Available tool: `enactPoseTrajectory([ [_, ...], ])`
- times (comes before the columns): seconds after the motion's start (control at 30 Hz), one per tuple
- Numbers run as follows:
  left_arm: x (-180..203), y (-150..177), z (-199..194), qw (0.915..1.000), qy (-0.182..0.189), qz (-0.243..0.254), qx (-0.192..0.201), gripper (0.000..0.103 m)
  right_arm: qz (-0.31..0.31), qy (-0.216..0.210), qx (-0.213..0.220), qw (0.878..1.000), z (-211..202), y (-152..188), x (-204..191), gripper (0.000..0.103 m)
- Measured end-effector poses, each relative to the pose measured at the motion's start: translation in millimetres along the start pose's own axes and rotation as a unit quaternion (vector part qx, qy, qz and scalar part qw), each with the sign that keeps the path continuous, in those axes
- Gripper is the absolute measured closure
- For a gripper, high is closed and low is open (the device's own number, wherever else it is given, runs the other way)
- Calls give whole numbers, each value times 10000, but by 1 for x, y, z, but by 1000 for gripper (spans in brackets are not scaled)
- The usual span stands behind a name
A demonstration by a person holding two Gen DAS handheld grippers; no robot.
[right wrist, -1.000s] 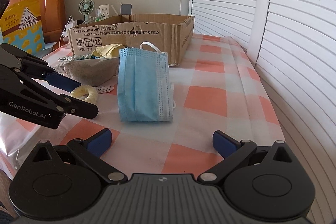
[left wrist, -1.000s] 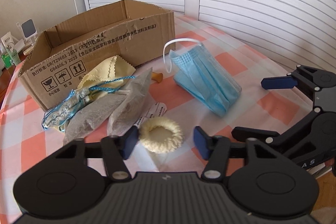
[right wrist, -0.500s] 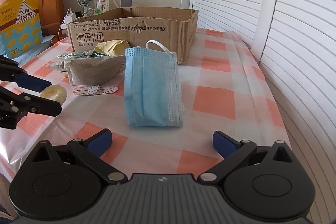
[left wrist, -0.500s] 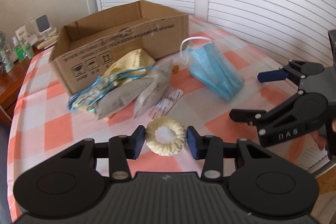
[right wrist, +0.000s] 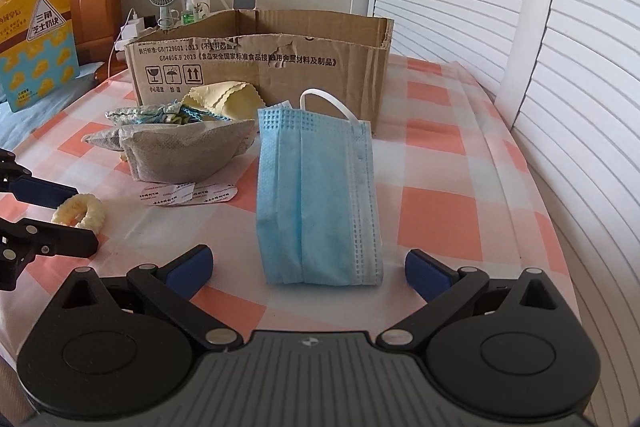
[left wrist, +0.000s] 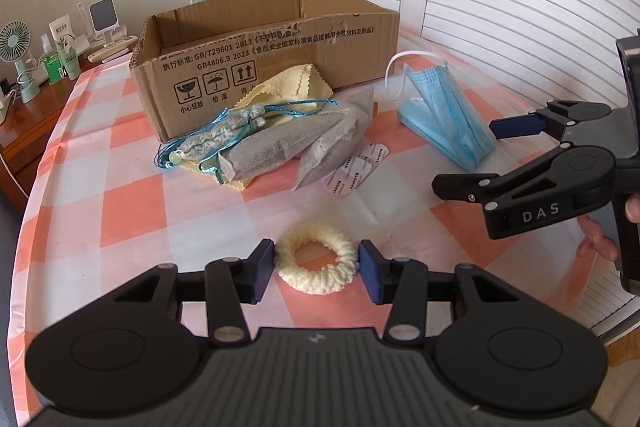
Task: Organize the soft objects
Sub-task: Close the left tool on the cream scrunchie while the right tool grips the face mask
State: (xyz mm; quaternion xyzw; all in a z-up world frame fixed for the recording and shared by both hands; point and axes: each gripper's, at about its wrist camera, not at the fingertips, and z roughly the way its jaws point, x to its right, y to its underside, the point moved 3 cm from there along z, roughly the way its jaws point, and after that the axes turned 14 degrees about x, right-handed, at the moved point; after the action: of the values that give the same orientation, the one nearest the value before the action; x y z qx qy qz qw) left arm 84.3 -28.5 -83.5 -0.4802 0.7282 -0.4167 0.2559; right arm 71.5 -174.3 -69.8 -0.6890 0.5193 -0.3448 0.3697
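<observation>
A cream fuzzy hair scrunchie (left wrist: 317, 259) sits between the blue pads of my left gripper (left wrist: 317, 269), which is shut on it just above the checked cloth; it also shows in the right wrist view (right wrist: 80, 211). My right gripper (right wrist: 308, 269) is open and empty, just before a blue face mask (right wrist: 316, 197) lying on the cloth, which also shows in the left wrist view (left wrist: 444, 119). An open cardboard box (left wrist: 272, 43) stands behind. Before it lie a yellow cloth (left wrist: 286, 89), grey sachets (left wrist: 296, 143) and a blue corded pouch (left wrist: 224, 131).
Flat plaster packets (left wrist: 356, 169) lie on the cloth between the sachets and the scrunchie. White louvred doors (right wrist: 560, 67) run along the table's right side. A bedside shelf with a small fan (left wrist: 18, 57) and bottles stands at far left. A yellow bag (right wrist: 34, 39) leans by the headboard.
My left gripper has closed onto the scrunchie and pulled back with it toward the table's near edge. My right gripper has edged closer to the face mask, still open.
</observation>
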Motion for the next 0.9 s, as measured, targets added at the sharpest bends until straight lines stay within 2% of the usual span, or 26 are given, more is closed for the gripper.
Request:
enactPoseTrajectory([
  [0.27, -1, 3, -1, 10000, 35, -7, 70, 49, -74, -120, -21, 9999, 6, -3, 1, 0],
  [0.47, -2, 4, -1, 10000, -1, 14, 47, 38, -170, -200, -9, 9997, 12, -7, 0, 0],
  [0.53, -3, 4, -1, 10000, 0, -7, 43, 36, -185, -221, 11, 9996, 12, -8, -1, 5],
  [0.6, -4, 4, -1, 10000, 0, -20, 32, 35, -196, -265, 29, 9995, 10, -11, -2, 18],
  [0.8, 1, 1, 1, 9999, 56, 130, -20, 37, -220, -244, -11, 9995, 7, -14, -2, 40],
  [0.87, 2, 0, 1, 9998, 96, 144, -38, 44, -186, -236, -32, 9995, 6, -15, -1, 45],
  [0.9, 3, 0, 1, 9998, 158, 124, -55, 52, -167, -242, -35, 9996, 5, -15, 0, 48],
])
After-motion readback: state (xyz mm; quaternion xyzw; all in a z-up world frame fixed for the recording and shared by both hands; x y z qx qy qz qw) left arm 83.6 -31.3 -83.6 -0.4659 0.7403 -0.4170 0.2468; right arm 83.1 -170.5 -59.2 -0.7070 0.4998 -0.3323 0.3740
